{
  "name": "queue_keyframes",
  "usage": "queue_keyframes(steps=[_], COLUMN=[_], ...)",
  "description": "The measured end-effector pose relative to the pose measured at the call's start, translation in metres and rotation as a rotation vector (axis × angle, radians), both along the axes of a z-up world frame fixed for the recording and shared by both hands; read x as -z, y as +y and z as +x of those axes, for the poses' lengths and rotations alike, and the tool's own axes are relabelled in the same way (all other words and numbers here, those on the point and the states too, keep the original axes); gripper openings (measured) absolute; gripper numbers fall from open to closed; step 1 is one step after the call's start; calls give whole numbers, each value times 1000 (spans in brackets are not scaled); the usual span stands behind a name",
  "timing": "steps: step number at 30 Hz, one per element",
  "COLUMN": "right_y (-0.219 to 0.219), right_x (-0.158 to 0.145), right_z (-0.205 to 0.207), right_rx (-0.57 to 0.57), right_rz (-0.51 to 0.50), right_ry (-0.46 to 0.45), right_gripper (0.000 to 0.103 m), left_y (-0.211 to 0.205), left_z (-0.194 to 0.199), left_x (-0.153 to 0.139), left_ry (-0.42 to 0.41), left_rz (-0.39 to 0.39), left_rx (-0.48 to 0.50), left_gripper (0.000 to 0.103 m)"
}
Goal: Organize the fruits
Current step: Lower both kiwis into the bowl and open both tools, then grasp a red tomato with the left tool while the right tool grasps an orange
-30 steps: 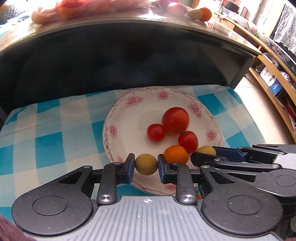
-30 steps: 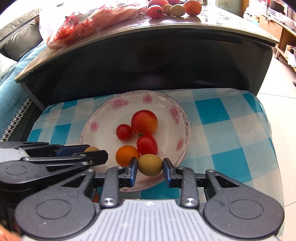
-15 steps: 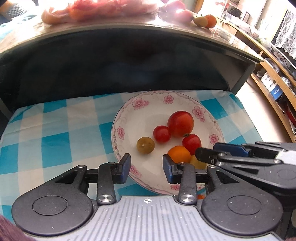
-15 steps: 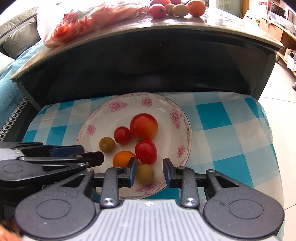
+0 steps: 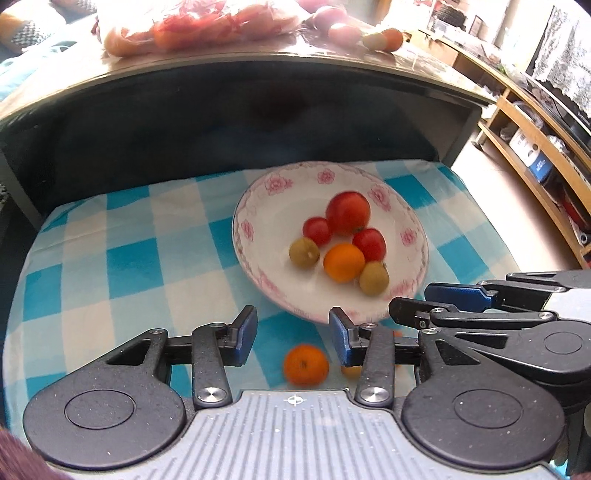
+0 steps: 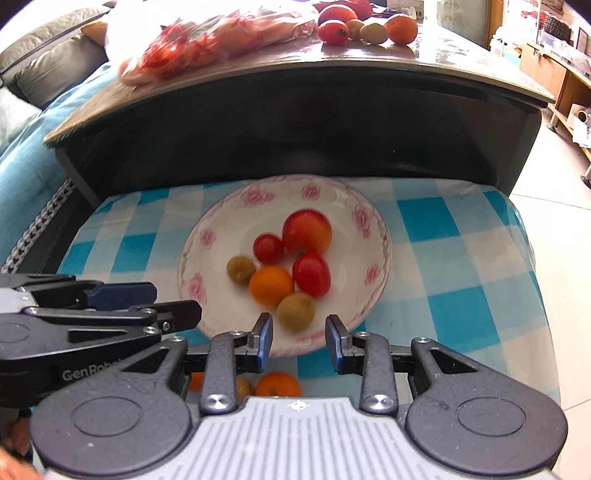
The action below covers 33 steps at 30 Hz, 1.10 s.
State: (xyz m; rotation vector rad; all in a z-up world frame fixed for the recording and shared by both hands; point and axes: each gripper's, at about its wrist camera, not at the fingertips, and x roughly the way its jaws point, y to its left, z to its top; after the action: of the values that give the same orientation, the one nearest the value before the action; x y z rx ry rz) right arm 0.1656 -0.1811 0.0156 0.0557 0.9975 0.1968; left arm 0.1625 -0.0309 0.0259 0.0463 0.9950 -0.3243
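Note:
A white plate with pink flowers (image 5: 258,218) (image 6: 221,221) sits on a blue-checked cloth. It holds a large red tomato (image 5: 348,213) (image 6: 306,230), two small red tomatoes (image 5: 317,230) (image 5: 369,243), an orange fruit (image 5: 343,262) (image 6: 271,285) and two olive-green fruits (image 5: 303,253) (image 5: 374,277). My left gripper (image 5: 291,332) is open and empty, just short of the plate's near rim. My right gripper (image 6: 299,339) is open and empty, with an olive-green fruit (image 6: 296,311) lying just beyond it. Another orange fruit (image 5: 306,364) (image 6: 277,384) lies below the grippers.
A dark table top (image 6: 424,51) overhangs the cloth; on it lie a plastic bag of red produce (image 6: 207,40) and several loose fruits (image 6: 369,29). A sofa (image 6: 44,74) stands at the left, wooden shelves (image 5: 535,122) at the right.
Both grippers opened and let go of their olive-green fruits, which now lie on the plate. Both grippers then drew back from the plate.

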Motion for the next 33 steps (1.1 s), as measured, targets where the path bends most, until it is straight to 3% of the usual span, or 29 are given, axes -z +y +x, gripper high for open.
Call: queue_keyframes(steps=[12, 22, 33], right_y=[9, 1, -2], right_x=[5, 18, 26], right_z=[-41, -35, -16], right_rx=[-19, 17, 51], right_rz=[-16, 1, 70], right_ry=[67, 107, 127], right_gripper=[33, 34, 34], left_y=[7, 9, 8], left_z=[-31, -26, -31], left_x=[19, 44, 47], left_ry=[69, 118, 109], left_rz=[18, 34, 53], left_rx=[29, 18, 25], left_gripper=[52, 52, 36])
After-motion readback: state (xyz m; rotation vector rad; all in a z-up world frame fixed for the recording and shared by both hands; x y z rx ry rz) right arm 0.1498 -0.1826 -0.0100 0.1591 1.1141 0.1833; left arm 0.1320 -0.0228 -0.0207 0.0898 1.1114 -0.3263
